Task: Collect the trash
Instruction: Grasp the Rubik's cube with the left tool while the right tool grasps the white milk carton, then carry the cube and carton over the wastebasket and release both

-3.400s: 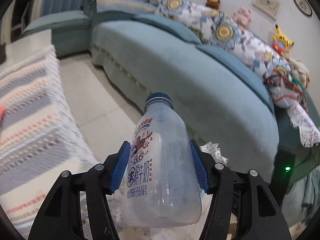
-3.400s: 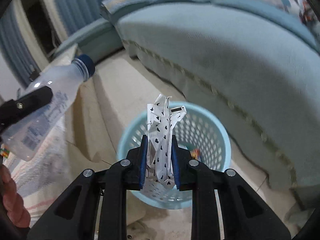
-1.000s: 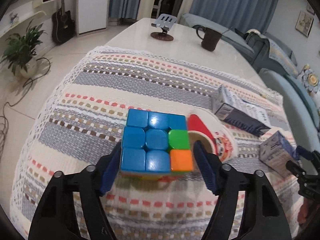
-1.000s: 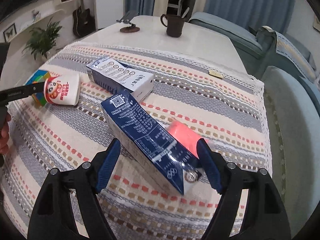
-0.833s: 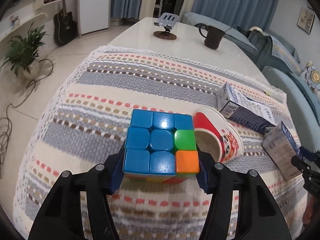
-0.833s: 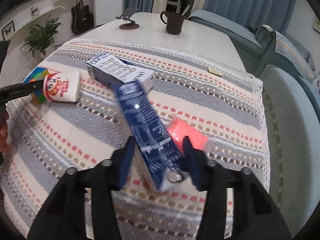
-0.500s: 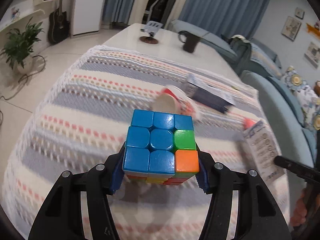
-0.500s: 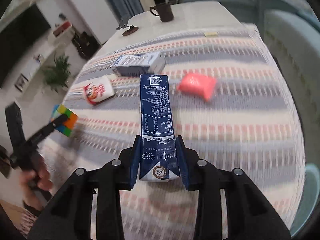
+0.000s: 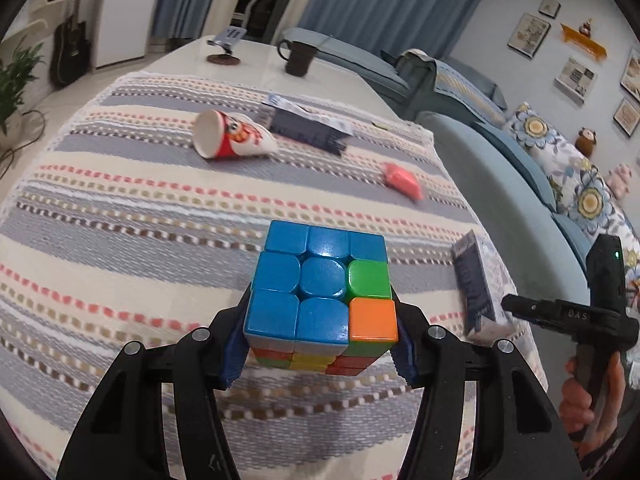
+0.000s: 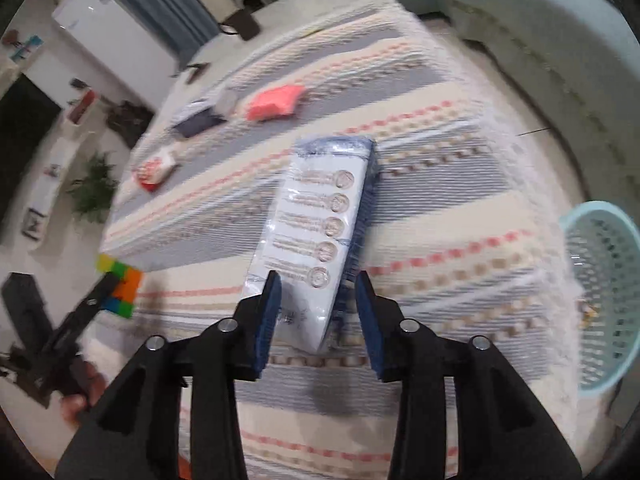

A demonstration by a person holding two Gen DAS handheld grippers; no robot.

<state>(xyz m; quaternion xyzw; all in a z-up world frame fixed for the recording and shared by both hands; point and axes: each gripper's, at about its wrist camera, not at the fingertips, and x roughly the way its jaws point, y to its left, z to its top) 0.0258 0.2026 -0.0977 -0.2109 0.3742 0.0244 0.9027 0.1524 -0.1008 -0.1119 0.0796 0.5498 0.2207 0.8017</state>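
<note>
My left gripper point(image 9: 320, 344) is shut on a Rubik's cube point(image 9: 322, 294), mostly blue on top, held above the striped tablecloth point(image 9: 120, 216). My right gripper point(image 10: 318, 320) is shut on a blue and white milk carton point(image 10: 320, 224), held above the cloth; the carton also shows at the right of the left wrist view point(image 9: 478, 288). A light blue mesh trash basket point(image 10: 604, 296) stands on the floor at the right edge of the right wrist view. The cube in the other gripper shows at the left there point(image 10: 120, 284).
On the cloth lie a red and white paper cup point(image 9: 232, 140), a second dark carton point(image 9: 308, 126) and a pink packet point(image 9: 402, 180). A dark mug point(image 9: 296, 56) and a small stand point(image 9: 224, 46) sit at the table's far end. A teal sofa point(image 9: 512, 184) runs along the right.
Both grippers dropped their earlier items, closed on the cube and the carton, and lifted them. The right gripper has swung right, bringing the basket into view, and the carton has rotated.
</note>
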